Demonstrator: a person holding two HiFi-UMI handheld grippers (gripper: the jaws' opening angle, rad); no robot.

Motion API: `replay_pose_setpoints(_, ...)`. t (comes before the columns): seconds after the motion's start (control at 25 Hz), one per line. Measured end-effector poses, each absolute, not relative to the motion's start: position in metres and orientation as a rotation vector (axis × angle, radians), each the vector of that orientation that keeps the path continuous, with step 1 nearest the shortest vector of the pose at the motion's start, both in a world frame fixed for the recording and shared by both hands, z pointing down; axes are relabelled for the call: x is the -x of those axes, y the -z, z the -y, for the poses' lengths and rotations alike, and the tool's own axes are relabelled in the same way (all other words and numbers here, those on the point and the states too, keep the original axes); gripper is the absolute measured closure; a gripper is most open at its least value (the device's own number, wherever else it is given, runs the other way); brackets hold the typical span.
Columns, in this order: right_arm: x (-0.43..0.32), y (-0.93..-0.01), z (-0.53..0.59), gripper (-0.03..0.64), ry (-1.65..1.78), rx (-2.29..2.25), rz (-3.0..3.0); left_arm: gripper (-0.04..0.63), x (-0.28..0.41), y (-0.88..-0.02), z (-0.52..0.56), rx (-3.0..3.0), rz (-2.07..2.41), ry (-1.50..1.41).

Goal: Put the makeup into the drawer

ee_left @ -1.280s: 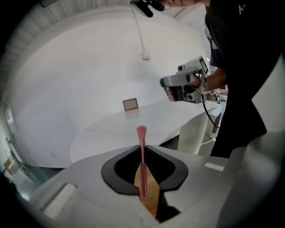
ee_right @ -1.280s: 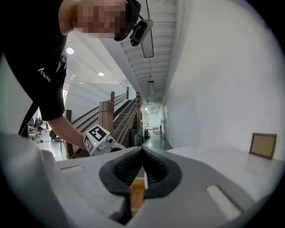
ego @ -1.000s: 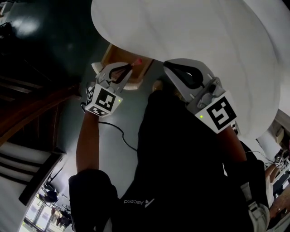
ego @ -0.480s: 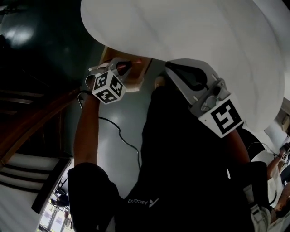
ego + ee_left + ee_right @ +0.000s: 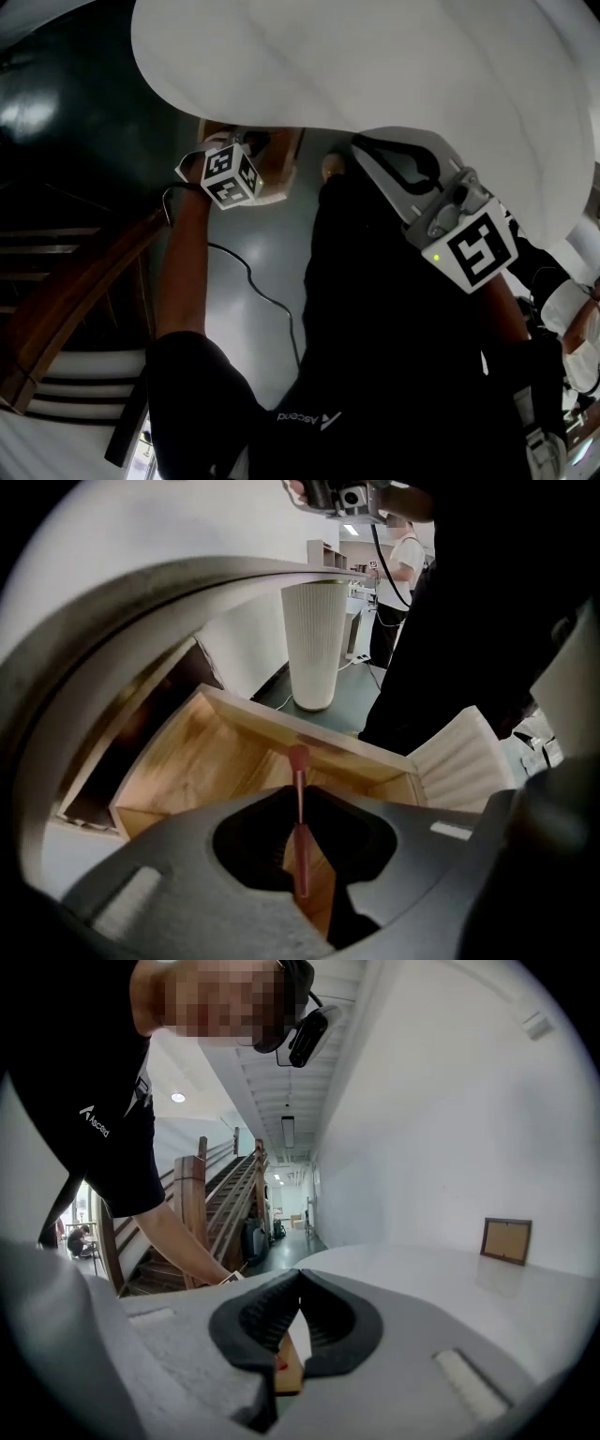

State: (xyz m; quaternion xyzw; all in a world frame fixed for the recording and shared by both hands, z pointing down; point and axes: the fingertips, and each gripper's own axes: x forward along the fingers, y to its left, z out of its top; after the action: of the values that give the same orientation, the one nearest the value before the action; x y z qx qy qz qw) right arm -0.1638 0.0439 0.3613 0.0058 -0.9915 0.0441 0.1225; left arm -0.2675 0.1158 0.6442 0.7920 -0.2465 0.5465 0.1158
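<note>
Centrally, in the left gripper view, the left gripper (image 5: 300, 803) has its jaws clenched on the makeup (image 5: 298, 761), a thin pink stick with a rounded pink tip. The stick runs straight out between the dark pads, and its tip shows against the far wall of the drawer (image 5: 262, 719). The drawer stands pulled open, with a pale wood floor and walls, and nothing else shows inside it. The stick hangs over the drawer's interior; whether it touches the wood cannot be told. Beyond the drawer stands a white ribbed pedestal (image 5: 314, 644) on the green floor (image 5: 281, 694).

Head view: the left gripper (image 5: 255, 142) points down into the drawer (image 5: 281, 155), which juts from under the edge of the white table (image 5: 375, 66). The right gripper (image 5: 361, 141) is held to the right, apart from the drawer.

Right gripper view: the right gripper (image 5: 300, 1274) has its jaw tips together with nothing between them. It points across the table (image 5: 450, 1274), where a small frame (image 5: 506, 1239) stands near the wall. A wooden staircase (image 5: 202, 1213) rises at left.
</note>
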Motion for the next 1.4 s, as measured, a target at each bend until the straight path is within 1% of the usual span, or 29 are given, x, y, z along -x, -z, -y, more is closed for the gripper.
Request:
replay_pose_setpoints(0.44, 0.159, -0.370, -0.038, 0.614, -0.103, -0.088, 2.853, 0.541, 0.280, -0.693, -0.109, -2.299, 0.613, -1.647)
replay_pose_setpoints(0.96, 0.163, -0.371, -0.030, 0.614, -0.089, -0.071, 2.839, 0.540, 0.286, -0.723, -0.097, -2.244, 0.605, -1.667)
replay_pose_setpoints(1.04, 0.164, -0.373, -0.032, 0.614, -0.093, -0.064, 2.839, 0.537, 0.287, -0.726, -0.100, -2.239, 0.607, -1.669)
replay_pose_setpoints(1.12, 0.163, -0.373, -0.037, 0.614, -0.094, -0.058, 2.840, 0.509, 0.286, -0.725, -0.104, -2.237, 0.612, -1.666)
replay_pose_setpoints(1.4, 0.166, -0.365, -0.034, 0.614, -0.097, -0.037, 2.852, 0.509, 0.284, -0.708, -0.100, -2.231, 0.630, -1.640)
